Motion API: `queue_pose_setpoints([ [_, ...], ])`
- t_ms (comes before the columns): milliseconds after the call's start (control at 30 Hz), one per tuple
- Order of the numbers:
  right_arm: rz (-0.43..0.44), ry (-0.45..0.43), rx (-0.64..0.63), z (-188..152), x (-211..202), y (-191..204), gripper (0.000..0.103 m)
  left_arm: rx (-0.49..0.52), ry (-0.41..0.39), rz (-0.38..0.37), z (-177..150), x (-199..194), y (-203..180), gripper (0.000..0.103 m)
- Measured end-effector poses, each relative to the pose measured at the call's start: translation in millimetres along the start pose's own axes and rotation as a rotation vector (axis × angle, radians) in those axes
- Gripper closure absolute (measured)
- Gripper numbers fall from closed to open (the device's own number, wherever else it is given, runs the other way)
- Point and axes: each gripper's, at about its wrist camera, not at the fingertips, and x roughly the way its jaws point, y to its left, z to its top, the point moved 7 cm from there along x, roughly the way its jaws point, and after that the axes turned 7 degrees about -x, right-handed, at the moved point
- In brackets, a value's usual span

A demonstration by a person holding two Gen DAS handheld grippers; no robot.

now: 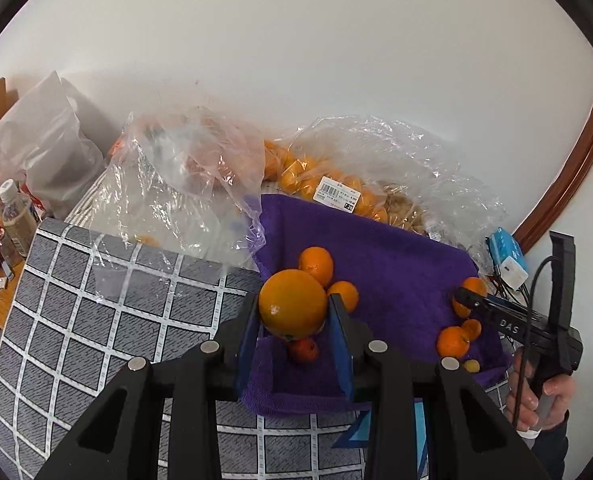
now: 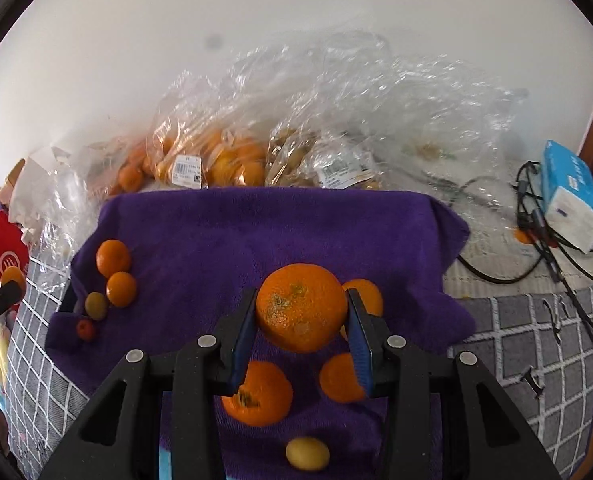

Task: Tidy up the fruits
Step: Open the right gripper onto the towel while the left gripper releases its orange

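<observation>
Left gripper (image 1: 292,320) jaws closed on orange (image 1: 292,304), held above near left part of purple towel (image 1: 376,240). Right gripper (image 2: 301,320) jaws closed on bigger orange (image 2: 301,307), above near right part of towel. Loose small oranges (image 2: 113,258) on towel, left side; yellow fruit (image 2: 307,453) at near edge. Clear bags of fruit (image 2: 216,160) along far side.

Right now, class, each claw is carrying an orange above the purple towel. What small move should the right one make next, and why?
Probably lower the right claw a little and set its orange on bare purple towel beside the oranges already grouped beneath it, such as the one with the stem scar. The fruit is clamped between the blue pads, clear of the cloth, and like fruit lies just below.
</observation>
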Motion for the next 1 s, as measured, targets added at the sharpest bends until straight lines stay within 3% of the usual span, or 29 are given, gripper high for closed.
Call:
queue_pose_setpoints([
  [233,0.023,0.061,-0.013,-3.7,26.1,3.9,0.061,0.023,0.037,-0.014,-3.4,19.4,-7.1,0.071],
  [533,0.032,0.085,-0.044,-7.2,29.1,11.7,0.061,0.056,0.070,-0.026,-8.9,33.1,-28.9,0.071],
  [600,0.021,0.066,-0.045,-8.2,19.9,10.9,0.060,0.066,0.075,-0.021,-11.0,34.2,-32.0,0.071],
  [700,0.021,0.030,-0.040,-9.8,-0.4,7.8,0.049,0.080,0.086,-0.021,-15.7,36.8,-37.3,0.071],
  [1000,-0.040,-0.048,-0.022,-32.1,-55.8,-14.1,0.049,0.097,0.146,0.002,-32.8,54.2,-54.6,0.071],
])
